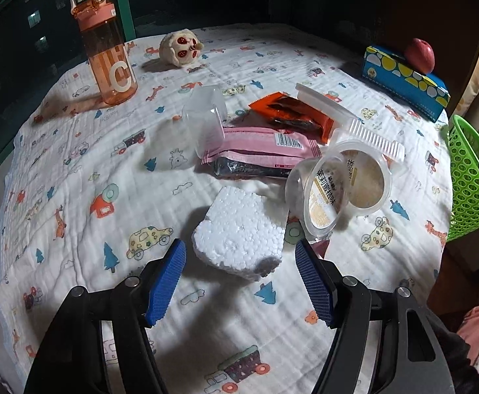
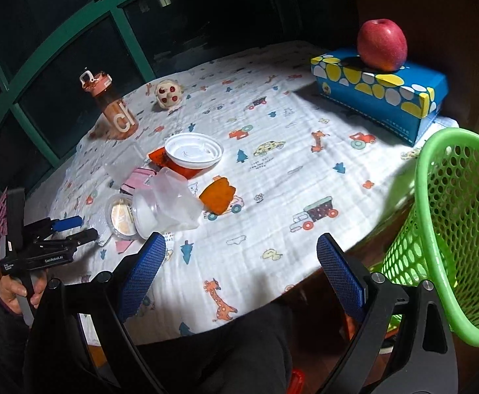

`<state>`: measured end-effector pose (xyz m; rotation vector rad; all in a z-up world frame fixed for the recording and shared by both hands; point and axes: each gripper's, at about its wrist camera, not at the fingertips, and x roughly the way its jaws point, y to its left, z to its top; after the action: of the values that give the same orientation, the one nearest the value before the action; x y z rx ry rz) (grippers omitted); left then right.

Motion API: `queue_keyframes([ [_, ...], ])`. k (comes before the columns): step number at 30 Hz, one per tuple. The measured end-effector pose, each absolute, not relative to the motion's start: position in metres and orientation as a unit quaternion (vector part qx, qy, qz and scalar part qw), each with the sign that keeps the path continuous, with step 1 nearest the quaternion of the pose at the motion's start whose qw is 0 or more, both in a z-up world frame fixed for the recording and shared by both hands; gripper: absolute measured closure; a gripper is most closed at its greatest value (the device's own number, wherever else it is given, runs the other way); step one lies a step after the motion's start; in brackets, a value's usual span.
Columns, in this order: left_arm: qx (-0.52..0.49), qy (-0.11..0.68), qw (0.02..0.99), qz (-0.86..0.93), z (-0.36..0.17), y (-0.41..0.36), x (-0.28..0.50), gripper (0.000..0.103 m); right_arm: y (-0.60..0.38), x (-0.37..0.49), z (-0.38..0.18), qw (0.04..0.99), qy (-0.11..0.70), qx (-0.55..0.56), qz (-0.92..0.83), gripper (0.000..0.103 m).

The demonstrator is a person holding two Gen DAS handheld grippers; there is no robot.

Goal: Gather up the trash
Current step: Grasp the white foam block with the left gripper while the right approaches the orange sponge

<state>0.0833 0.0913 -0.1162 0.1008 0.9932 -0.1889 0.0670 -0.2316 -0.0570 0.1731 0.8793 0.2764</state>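
Note:
My left gripper (image 1: 241,279) is open, its blue pads on either side of a white foam block (image 1: 239,229) on the patterned cloth. Behind the block lie a clear tub with a printed lid (image 1: 334,187), a pink wrapper (image 1: 259,147), an orange wrapper (image 1: 292,115), a clear cup on its side (image 1: 203,115) and a white lid strip (image 1: 347,118). My right gripper (image 2: 241,282) is open and empty over the table's near edge. The trash pile (image 2: 167,193) lies to its left. The left gripper (image 2: 72,229) also shows in the right wrist view. A green mesh basket (image 2: 452,229) hangs off the right edge.
An orange water bottle (image 1: 108,52) and a small plush toy (image 1: 182,47) stand at the back left. A blue tissue box (image 1: 403,82) with a red apple (image 1: 420,54) on it sits at the back right. Dark windows lie behind the table.

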Motion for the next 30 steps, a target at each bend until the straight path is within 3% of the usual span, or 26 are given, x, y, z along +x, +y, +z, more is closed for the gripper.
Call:
queue_keyframes([
  [9,0.054,0.491,0.864,-0.102,-0.137,0.094,0.097,0.036,-0.210,0.089,-0.075,0.882,0.444,0.073,0.141,0.013],
  [20,0.043,0.476,0.871,-0.114,-0.133,0.098,0.094,0.040,-0.202,0.137,-0.097,0.866,0.472,0.101,0.134,0.040],
  [30,0.012,0.463,0.880,-0.108,-0.118,0.117,0.087,0.040,-0.174,0.179,-0.110,0.851,0.496,0.097,0.142,0.045],
])
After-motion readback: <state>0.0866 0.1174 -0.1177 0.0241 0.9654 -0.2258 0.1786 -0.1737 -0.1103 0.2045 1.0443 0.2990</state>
